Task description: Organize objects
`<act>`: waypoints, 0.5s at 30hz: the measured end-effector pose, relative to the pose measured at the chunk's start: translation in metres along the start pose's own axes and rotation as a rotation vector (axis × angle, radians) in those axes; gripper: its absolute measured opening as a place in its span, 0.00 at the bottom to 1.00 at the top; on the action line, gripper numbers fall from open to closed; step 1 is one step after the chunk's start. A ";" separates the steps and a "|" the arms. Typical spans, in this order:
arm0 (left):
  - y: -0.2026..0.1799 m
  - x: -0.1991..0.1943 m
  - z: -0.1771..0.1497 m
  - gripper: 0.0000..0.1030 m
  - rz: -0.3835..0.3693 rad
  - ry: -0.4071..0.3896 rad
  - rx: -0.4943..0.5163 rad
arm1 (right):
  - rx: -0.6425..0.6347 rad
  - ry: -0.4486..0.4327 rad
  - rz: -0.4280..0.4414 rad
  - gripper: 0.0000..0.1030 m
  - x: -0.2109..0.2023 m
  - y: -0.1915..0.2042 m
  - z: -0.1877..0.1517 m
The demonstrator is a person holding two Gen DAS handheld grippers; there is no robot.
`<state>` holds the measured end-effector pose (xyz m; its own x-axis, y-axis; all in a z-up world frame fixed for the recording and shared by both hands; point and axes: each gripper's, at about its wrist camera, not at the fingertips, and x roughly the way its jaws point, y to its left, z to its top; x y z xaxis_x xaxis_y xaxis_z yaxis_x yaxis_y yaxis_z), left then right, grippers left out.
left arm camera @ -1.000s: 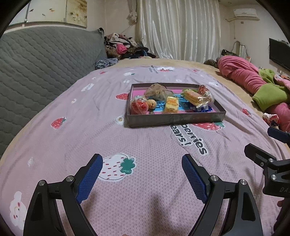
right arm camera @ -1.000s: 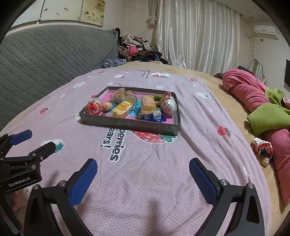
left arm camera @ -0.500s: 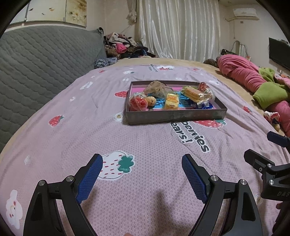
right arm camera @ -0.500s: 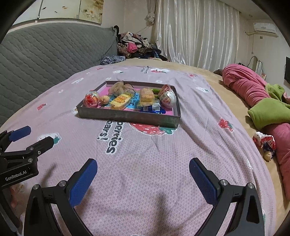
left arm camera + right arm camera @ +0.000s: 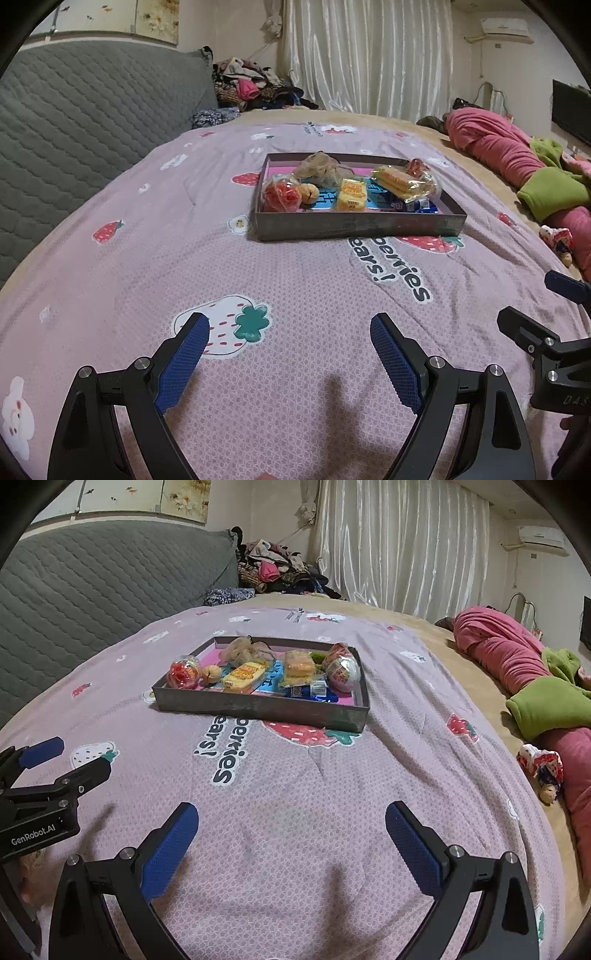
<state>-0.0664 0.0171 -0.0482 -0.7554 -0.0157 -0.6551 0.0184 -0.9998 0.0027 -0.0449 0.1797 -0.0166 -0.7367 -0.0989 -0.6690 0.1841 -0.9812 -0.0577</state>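
A shallow grey tray (image 5: 354, 226) (image 5: 258, 708) lies on the pink strawberry-print bedspread (image 5: 295, 280), well ahead of both grippers. It holds a red wrapped ball (image 5: 183, 674), a small peach-coloured piece (image 5: 211, 672), a yellow packet (image 5: 243, 676), a wafer packet (image 5: 299, 666), an egg-shaped toy (image 5: 343, 668), a crumpled brown bag (image 5: 245, 650) and a blue packet (image 5: 410, 205). My left gripper (image 5: 289, 325) hovers over the spread, open with nothing between its fingers. Beside it my right gripper (image 5: 291, 810) is also open and holds nothing.
A grey quilted headboard (image 5: 81, 122) runs along the left. Rolled pink and green blankets (image 5: 532, 686) and a small doll (image 5: 541, 768) lie at the bed's right edge. A heap of clothes (image 5: 273, 568) and white curtains (image 5: 399, 546) are at the back.
Both views shift only slightly. The grippers stay open, and the tray and its contents lie as before.
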 end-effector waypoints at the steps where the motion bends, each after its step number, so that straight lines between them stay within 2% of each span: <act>1: 0.000 -0.001 0.000 0.87 0.000 -0.009 -0.003 | -0.002 0.000 -0.003 0.99 0.000 0.001 0.000; 7: 0.000 0.004 -0.001 0.87 -0.025 0.017 -0.007 | -0.004 0.008 -0.009 0.99 0.003 0.001 -0.002; 15: -0.005 0.009 -0.002 0.87 0.022 0.018 0.017 | -0.001 0.016 -0.018 0.99 0.007 -0.001 -0.003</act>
<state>-0.0717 0.0217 -0.0556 -0.7427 -0.0374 -0.6686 0.0234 -0.9993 0.0300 -0.0482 0.1805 -0.0231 -0.7296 -0.0785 -0.6793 0.1711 -0.9827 -0.0703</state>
